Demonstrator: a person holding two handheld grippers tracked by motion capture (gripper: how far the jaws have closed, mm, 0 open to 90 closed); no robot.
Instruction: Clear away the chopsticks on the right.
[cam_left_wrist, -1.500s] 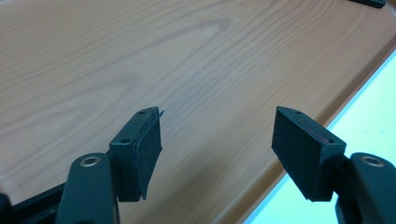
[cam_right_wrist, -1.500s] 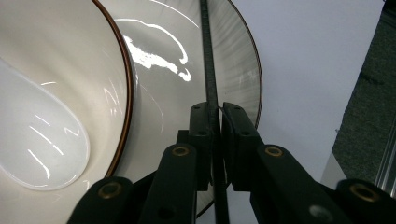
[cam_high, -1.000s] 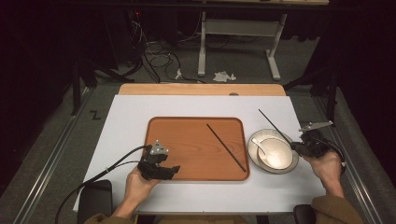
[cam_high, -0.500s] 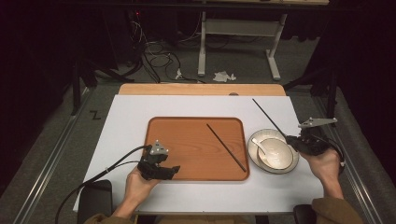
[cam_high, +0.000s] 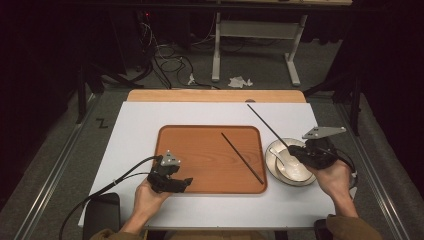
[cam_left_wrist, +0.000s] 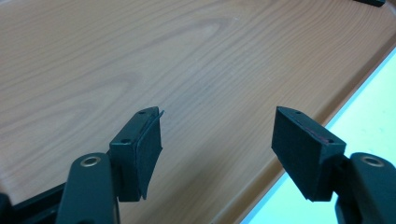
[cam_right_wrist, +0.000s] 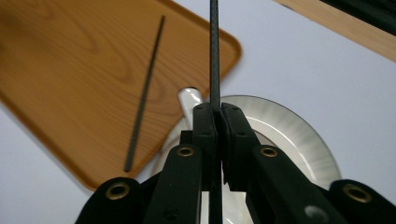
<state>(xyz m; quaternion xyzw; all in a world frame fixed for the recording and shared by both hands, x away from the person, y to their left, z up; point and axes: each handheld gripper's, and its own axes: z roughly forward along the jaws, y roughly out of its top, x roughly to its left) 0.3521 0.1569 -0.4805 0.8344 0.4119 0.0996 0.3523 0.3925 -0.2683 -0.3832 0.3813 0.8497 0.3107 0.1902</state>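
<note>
At about seven o'clock on the white table top (cam_high: 125, 130) we see the left gripper (cam_high: 187, 182), held in the person's left hand (cam_high: 148, 200) over the near left corner of the rectangular orange-brown wooden tray (cam_high: 200, 150). In the left gripper view its jaws stand wide apart above the tray's wood grain, with nothing between them. On the tray, toward three o'clock, lies a thin black chopstick (cam_high: 242, 157), slanting from eleven to five.

Just beside the tray's right edge sits a round white ceramic plate (cam_high: 272, 150) carrying a white ceramic spoon (cam_high: 280, 157). Above it, the right gripper (cam_high: 292, 152), in the person's right hand (cam_high: 334, 177), has its jaws pressed together on a second thin black chopstick (cam_high: 267, 126) (the right gripper view shows it pinched between the pads), which rises toward eleven o'clock, its far end over the table's back edge.
</note>
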